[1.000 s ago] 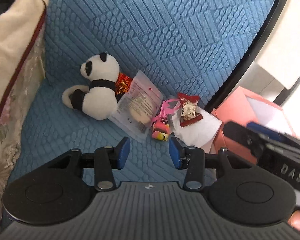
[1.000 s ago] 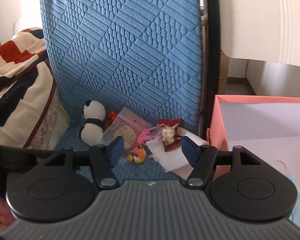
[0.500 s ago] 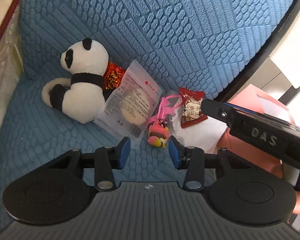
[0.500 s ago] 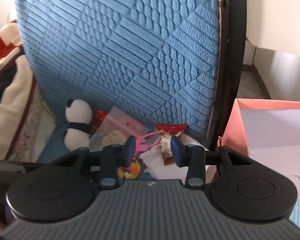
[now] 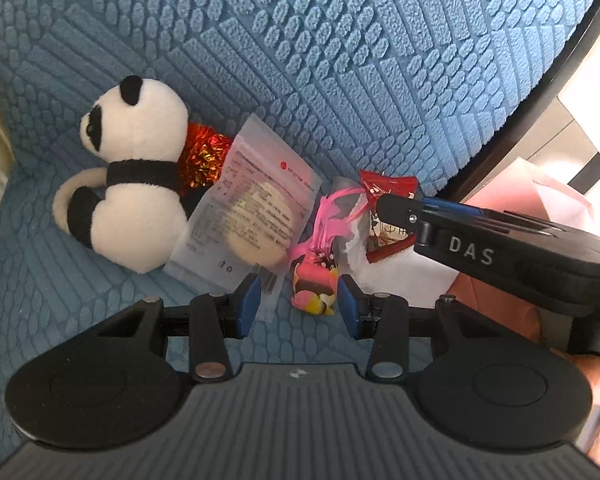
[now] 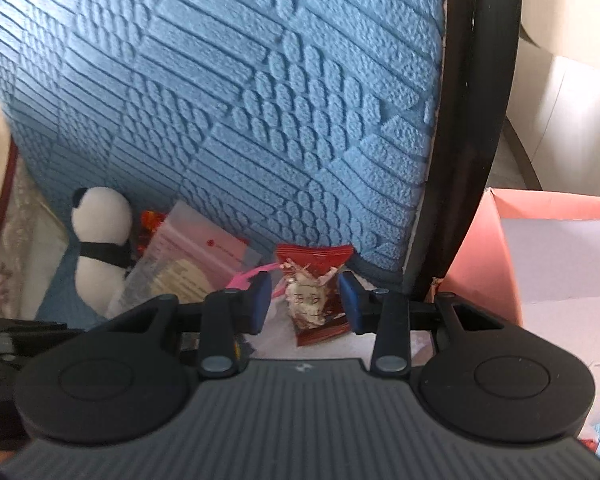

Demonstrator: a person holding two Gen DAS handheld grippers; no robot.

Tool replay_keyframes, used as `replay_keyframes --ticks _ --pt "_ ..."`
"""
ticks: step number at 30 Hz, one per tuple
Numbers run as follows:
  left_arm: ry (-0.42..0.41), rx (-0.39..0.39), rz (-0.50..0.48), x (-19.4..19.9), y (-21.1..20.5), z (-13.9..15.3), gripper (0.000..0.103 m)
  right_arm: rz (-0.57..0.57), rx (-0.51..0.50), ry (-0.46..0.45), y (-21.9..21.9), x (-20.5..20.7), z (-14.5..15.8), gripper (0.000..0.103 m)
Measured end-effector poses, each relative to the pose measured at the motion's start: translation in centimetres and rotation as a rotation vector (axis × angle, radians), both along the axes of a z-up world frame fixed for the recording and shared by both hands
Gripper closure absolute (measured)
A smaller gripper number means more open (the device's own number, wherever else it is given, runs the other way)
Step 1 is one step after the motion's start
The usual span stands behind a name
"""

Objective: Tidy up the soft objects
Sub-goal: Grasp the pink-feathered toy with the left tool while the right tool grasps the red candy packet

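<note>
On the blue chair seat (image 5: 80,292) lie a plush panda (image 5: 136,184), a clear packet with a round puff (image 5: 248,216), a small pink toy with pink ribbon (image 5: 314,286), and a red candy packet (image 6: 314,300) on white tissue (image 5: 404,276). My left gripper (image 5: 298,306) is open, its fingers either side of the pink toy. My right gripper (image 6: 304,300) is open with the red candy packet between its fingers; I cannot tell if they touch it. The right gripper also shows in the left wrist view (image 5: 384,208), over the candy packet.
A pink box (image 6: 540,272) with a pale inside stands right of the chair, beyond its black frame (image 6: 468,160). A red foil wrapper (image 5: 202,156) lies behind the panda. Cream and patterned fabric (image 6: 4,264) lies at the seat's left.
Both grippers have moved forward and down toward the seat. The left now straddles the pink toy; the right has narrowed from wide open and now frames the red candy packet.
</note>
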State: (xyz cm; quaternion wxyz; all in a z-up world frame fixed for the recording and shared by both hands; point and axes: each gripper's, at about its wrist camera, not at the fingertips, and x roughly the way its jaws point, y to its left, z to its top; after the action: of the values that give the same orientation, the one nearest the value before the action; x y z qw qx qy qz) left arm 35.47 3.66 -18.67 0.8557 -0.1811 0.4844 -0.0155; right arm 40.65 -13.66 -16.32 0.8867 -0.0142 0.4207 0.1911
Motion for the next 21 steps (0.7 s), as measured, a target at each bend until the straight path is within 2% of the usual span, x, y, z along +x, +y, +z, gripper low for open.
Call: replay_keyframes --ticks 7,11,13,21 --pt "0.025 0.016 -0.024 1.1 -0.4 -1.0 0.063 0.02 -0.031 0.027 0.7 1.3 -1.5 0.062" --pt "0.018 -0.023 -0.017 1.4 -0.1 -1.4 0.066 0.021 -0.053 0.043 1.1 2.0 -2.7 0.063" --pt "0.025 -0.04 -0.017 1.4 -0.1 -1.6 0.066 0.019 -0.054 0.041 1.1 2.0 -2.7 0.07" --pt "0.013 -0.058 -0.017 1.6 -0.4 -2.5 0.066 0.028 -0.036 0.045 0.5 2.0 -2.1 0.071"
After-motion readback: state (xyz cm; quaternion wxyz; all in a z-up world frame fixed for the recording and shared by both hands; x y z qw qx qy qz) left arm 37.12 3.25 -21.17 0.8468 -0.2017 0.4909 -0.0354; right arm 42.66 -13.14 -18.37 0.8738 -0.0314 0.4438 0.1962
